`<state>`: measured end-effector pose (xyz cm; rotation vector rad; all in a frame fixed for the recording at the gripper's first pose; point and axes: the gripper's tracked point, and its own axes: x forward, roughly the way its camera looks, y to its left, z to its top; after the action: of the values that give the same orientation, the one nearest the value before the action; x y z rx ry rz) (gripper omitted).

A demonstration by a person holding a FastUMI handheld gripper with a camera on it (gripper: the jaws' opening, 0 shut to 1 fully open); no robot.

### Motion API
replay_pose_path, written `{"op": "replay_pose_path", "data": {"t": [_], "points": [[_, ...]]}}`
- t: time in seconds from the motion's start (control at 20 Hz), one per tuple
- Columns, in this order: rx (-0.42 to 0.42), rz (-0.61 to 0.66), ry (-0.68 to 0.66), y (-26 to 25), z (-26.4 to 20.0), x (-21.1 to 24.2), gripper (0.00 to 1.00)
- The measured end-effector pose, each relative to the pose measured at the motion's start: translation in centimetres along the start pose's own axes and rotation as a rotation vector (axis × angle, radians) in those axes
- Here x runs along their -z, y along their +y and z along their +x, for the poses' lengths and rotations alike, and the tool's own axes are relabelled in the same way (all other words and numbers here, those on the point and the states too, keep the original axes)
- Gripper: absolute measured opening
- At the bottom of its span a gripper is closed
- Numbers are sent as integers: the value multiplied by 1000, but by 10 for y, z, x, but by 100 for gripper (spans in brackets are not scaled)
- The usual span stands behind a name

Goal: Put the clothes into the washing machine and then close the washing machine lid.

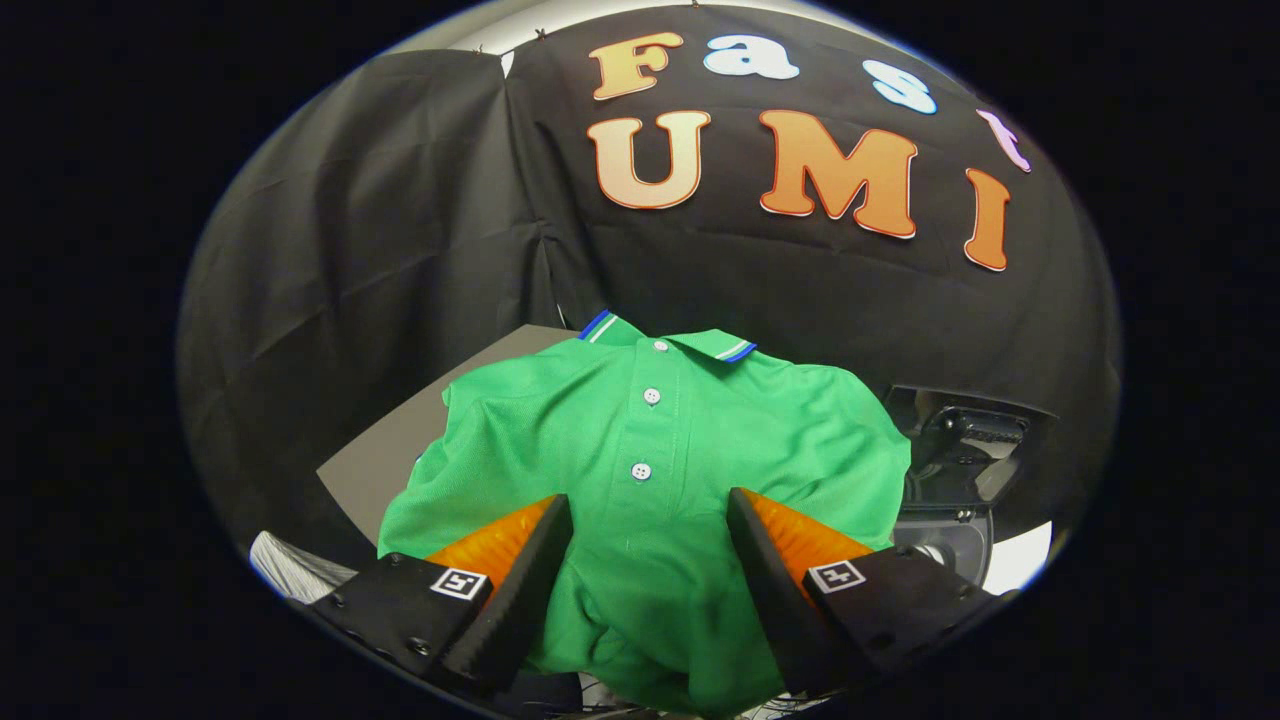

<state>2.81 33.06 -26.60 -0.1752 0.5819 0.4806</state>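
A green polo shirt (pixel 650 450) with white buttons and a blue-and-white trimmed collar spreads out ahead of me, its collar end farthest away over a grey board (pixel 400 440). Its lower part is bunched between my fingers and fills the gap from one pad to the other. My gripper (pixel 648 515) is shut on that bunched fabric, fingers held partly apart by it. To the right of the shirt, beyond my right finger, stands a dark machine (pixel 965 440) with a raised dark lid and a pale rounded body (pixel 950 545) below it.
The booth's black cloth wall (pixel 400 230) rises close behind the grey board and the machine. A white ribbed object (pixel 290 565) lies low to the left of my left finger. A white patch (pixel 1020 560) shows at the far right.
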Motion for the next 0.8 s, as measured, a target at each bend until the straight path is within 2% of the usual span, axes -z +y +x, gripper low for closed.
{"op": "replay_pose_path", "data": {"t": [0.05, 0.2, 0.4, 0.55, 0.6, 0.65, 0.8], "points": [[-9, 2, -1, 1, 0, 0, 100], [-44, -26, 2, 4, 0, 2, 91], [-88, -31, -14, 1, -5, 0, 50], [-132, -6, 1, -1, -6, 0, 36], [-142, 2, 4, -3, -6, 0, 36], [-153, 12, 7, -5, -8, 0, 30], [-170, 39, 10, -13, -15, -1, 25]]}}
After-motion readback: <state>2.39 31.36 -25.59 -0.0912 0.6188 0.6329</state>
